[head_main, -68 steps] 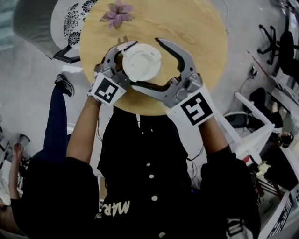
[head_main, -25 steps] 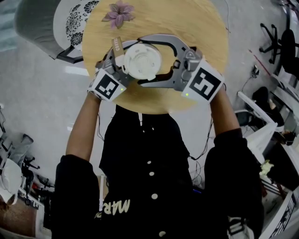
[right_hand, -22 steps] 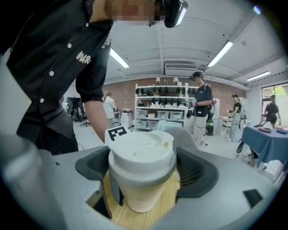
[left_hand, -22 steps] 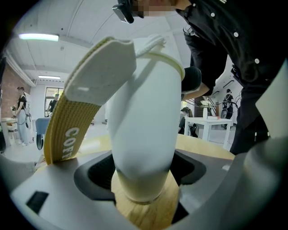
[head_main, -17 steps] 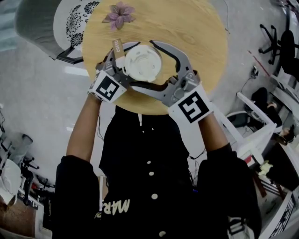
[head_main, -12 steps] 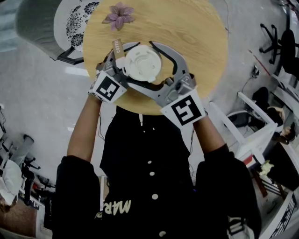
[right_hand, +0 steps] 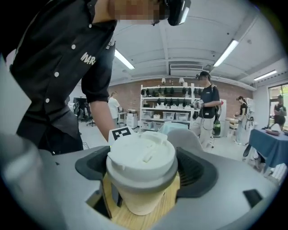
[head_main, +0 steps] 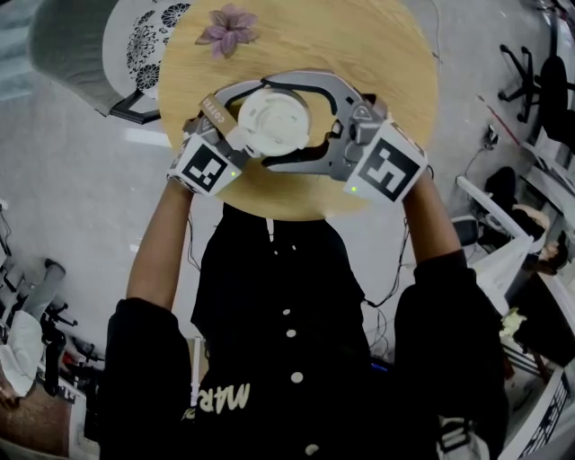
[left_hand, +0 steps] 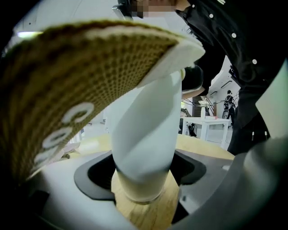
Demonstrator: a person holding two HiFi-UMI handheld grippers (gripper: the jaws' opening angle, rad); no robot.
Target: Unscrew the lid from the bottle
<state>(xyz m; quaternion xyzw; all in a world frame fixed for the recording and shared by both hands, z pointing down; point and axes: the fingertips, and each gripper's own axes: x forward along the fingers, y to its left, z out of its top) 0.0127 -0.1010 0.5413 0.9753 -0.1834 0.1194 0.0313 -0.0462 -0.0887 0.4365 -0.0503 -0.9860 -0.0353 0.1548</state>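
Two grips, right tool clamps lid, left tool clamps bottle body

A round wooden table is seen from above, with a purple flower lying near its far edge. A white lid is closely ringed by the curved jaws of the right gripper. The left gripper is set lower, at the bottle hidden under the lid, where a brown lettered sleeve is shown. A buttoned black shirt is seen below.
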